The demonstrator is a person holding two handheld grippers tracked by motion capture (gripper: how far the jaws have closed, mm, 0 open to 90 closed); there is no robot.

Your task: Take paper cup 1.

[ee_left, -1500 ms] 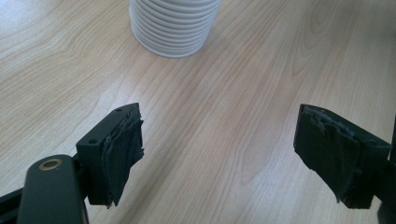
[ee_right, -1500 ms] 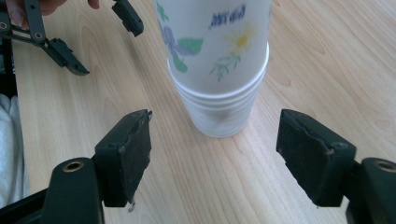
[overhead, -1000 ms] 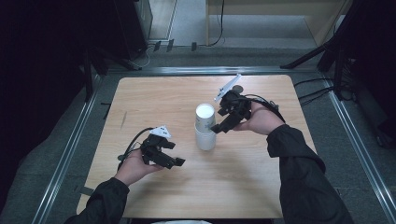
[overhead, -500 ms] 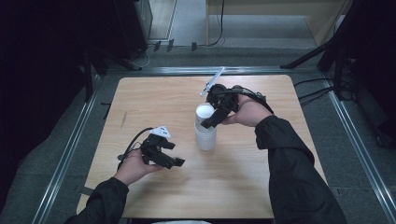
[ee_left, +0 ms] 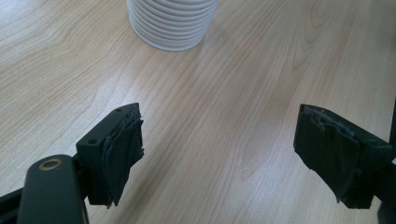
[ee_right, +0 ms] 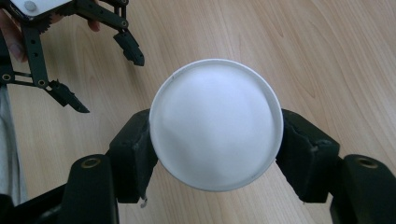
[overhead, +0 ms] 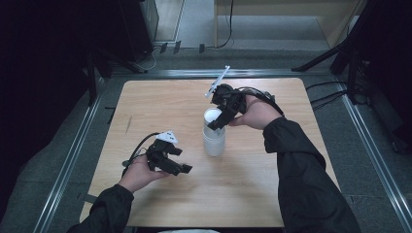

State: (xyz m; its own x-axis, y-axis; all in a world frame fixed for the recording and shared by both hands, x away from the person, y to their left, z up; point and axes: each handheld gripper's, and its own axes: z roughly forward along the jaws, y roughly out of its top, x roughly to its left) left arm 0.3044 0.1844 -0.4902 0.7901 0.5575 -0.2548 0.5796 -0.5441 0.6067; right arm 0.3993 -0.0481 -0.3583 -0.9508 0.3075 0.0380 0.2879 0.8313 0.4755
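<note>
A stack of white ribbed paper cups (overhead: 214, 141) stands upright in the middle of the wooden table (overhead: 160, 102). My right gripper (overhead: 216, 121) points down over the stack. In the right gripper view its jaws press on both sides of the top cup (ee_right: 215, 123), just under the rim, so the right gripper (ee_right: 215, 154) is shut on that cup. My left gripper (overhead: 182, 168) rests low, left of the stack, open and empty. In the left gripper view the left gripper (ee_left: 219, 154) points at the stack's base (ee_left: 170, 23), a short way off.
A metal rail (overhead: 73, 150) frames the table, with dark floor and cables beyond the far edge. In the right gripper view, the open left gripper (ee_right: 107, 83) lies on the bare wood beside the stack.
My right gripper has swung from the right of the stack to above it and come down around the top cup. The left gripper has stayed put.
</note>
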